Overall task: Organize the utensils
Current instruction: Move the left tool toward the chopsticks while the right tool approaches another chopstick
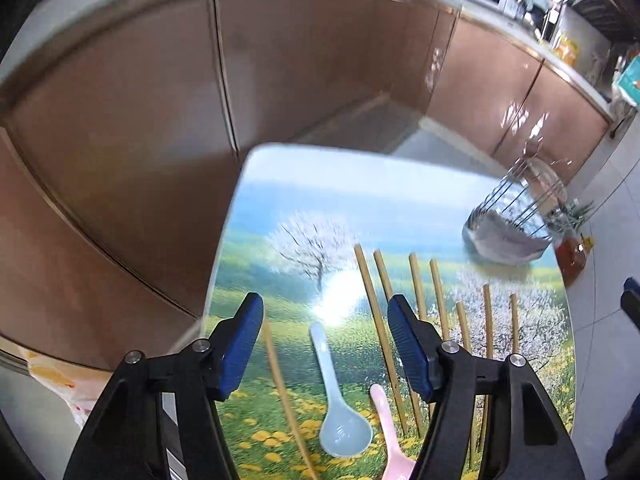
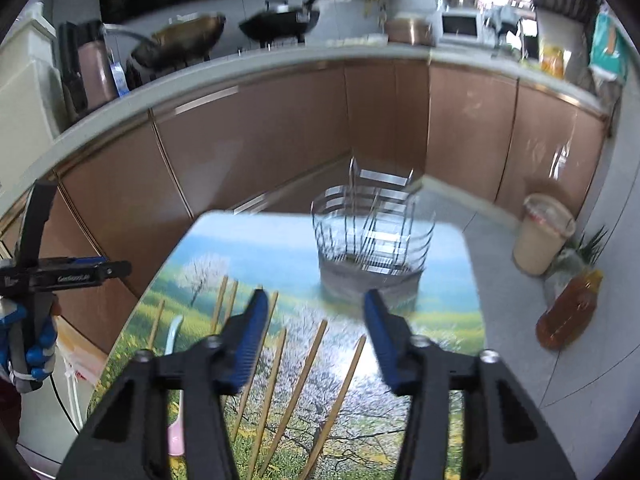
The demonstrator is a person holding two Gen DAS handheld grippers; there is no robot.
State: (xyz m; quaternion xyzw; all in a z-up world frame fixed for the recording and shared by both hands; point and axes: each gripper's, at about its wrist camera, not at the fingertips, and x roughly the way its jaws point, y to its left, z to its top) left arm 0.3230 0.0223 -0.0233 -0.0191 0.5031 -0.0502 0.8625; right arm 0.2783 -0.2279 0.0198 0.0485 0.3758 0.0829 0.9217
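Both grippers hang over a small table point(image 1: 256, 184) printed with a meadow and blossoming trees: the left gripper point(image 1: 324, 312) has its blue pads spread with nothing between them, above a pale blue spoon point(image 1: 340, 412), and the right gripper point(image 2: 316, 304) is likewise parted and empty above loose bamboo chopsticks point(image 2: 304, 364). The chopsticks lie scattered flat across the near half of the tabletop, some almost side by side, others fanned apart. A wire utensil holder point(image 2: 372, 248) stands upright at the far end of the table, well apart from the chopsticks. Brown glossy cabinet doors point(image 2: 280, 128) curve behind the table under a pale countertop, and the floor is light tile. Only the left wrist view shows a pink spoon point(image 1: 388, 432) clearly, lying just beside the blue one; the right wrist view shows little more than a pink edge low on the left. Only the right view shows pans point(image 2: 280, 20) on the stove, a lidded bucket point(image 2: 540, 236) and an amber bottle point(image 2: 568, 312) on the floor, and a gloved hand point(image 2: 32, 352) holding the other gripper at the left edge.
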